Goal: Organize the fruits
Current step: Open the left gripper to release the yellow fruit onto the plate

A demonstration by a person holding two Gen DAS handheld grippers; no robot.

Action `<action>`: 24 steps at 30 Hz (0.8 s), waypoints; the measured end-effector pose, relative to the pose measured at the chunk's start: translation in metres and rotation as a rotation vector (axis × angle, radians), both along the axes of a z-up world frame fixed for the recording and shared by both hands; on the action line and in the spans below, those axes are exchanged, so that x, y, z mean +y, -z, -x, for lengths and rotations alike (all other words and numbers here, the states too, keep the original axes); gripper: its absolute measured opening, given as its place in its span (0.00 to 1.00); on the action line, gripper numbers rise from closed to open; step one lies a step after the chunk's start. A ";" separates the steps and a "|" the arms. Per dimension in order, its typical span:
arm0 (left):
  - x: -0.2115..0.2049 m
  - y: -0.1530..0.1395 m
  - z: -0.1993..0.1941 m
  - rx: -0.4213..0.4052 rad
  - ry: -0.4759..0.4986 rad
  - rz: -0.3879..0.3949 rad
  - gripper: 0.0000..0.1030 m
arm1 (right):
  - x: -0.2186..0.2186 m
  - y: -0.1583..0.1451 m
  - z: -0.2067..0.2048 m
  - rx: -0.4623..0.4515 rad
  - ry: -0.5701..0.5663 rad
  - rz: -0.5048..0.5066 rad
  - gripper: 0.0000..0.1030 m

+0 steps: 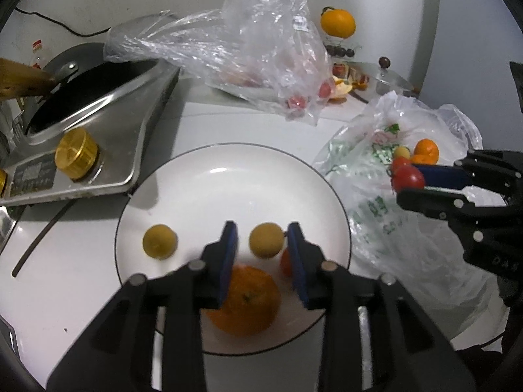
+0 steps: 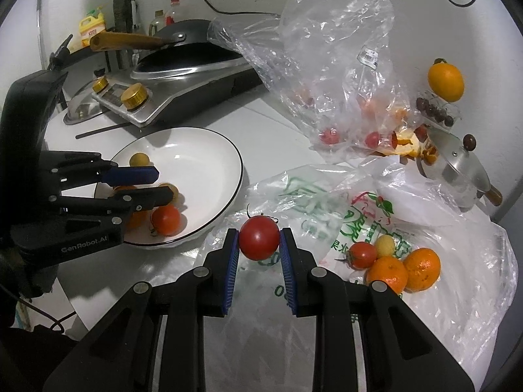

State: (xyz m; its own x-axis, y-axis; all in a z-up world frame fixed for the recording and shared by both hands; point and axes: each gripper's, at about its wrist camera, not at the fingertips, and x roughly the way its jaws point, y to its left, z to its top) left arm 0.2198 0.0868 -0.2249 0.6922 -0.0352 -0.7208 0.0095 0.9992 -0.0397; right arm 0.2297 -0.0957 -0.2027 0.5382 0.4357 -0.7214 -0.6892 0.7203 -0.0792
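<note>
My right gripper (image 2: 258,241) is shut on a red tomato (image 2: 259,237) and holds it above the printed plastic bag (image 2: 313,215), just right of the white plate (image 2: 212,150). It also shows in the left wrist view (image 1: 408,179). My left gripper (image 1: 263,238) is open and empty above the plate (image 1: 228,176), over an orange (image 1: 245,300), with two small yellow fruits (image 1: 265,240) (image 1: 159,241) beside it. A red tomato (image 2: 166,219) lies on the plate too. On the bag lie two oranges (image 2: 421,268), a tomato (image 2: 362,254) and a small yellow fruit (image 2: 385,245).
An induction cooker with gold knobs (image 1: 75,154) and a black wok (image 2: 189,55) stands at the back left. A clear plastic bag (image 2: 333,75) with small tomatoes lies behind. A yellow-orange fruit (image 2: 446,80), dark grapes (image 2: 434,111), peel and a metal lid (image 2: 457,163) are at the right.
</note>
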 end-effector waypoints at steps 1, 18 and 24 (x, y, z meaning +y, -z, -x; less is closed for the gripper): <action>0.000 -0.001 0.002 -0.002 0.002 0.002 0.34 | 0.000 -0.001 0.001 -0.002 0.000 0.001 0.26; 0.030 -0.026 0.041 -0.119 -0.051 0.010 0.52 | 0.040 -0.009 0.007 -0.031 -0.052 0.019 0.26; 0.044 -0.026 0.051 -0.132 -0.065 0.046 0.52 | 0.061 -0.002 0.002 -0.017 -0.070 0.020 0.26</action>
